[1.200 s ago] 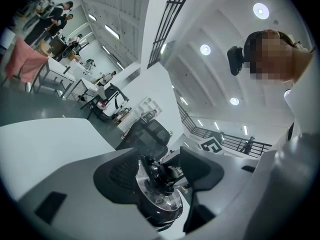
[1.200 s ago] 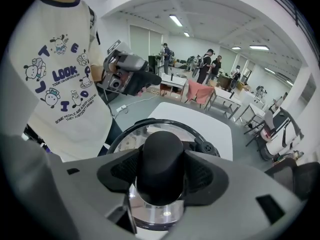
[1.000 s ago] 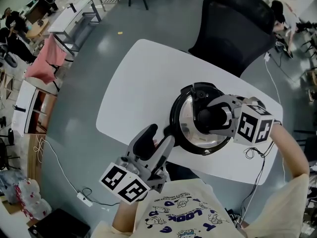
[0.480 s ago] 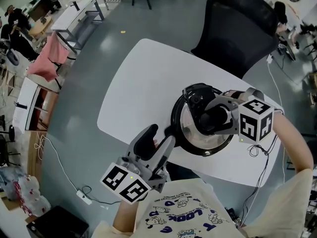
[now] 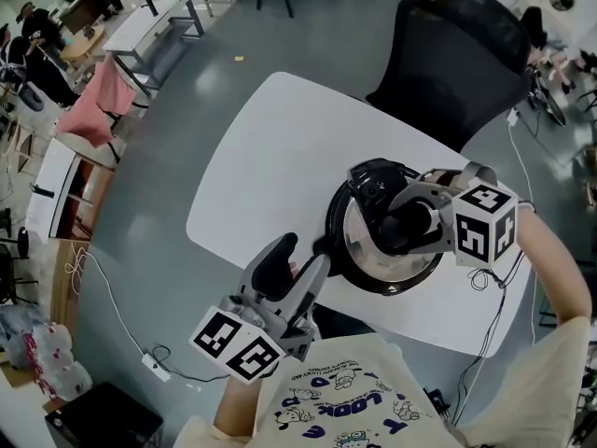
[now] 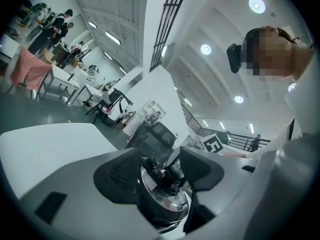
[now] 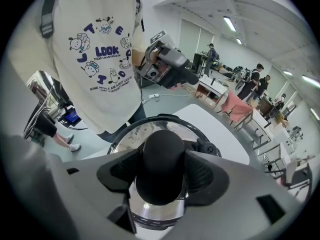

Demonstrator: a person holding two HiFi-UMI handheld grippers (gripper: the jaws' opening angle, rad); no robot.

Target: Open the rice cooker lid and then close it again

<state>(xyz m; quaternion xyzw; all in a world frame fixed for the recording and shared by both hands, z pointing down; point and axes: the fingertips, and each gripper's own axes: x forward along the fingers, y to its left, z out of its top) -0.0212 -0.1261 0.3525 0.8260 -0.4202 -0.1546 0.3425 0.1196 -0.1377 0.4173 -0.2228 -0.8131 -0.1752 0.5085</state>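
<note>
Tabletop first: white rounded tabletop (image 5: 261, 157) fills the middle of the head view, with a black mesh office chair (image 5: 448, 54) at its far side. Toward the table's near right sits the round black rice cooker (image 5: 347, 271), its shiny steel lid (image 5: 359, 243) lying flat on top. The right gripper (image 5: 403, 224) points steeply down, both pads clamped on the lid's black rounded knob (image 7: 161, 166). The left gripper (image 5: 295, 265) hovers level just beside the cooker at the near edge, jaws apart, nothing between them.
</note>
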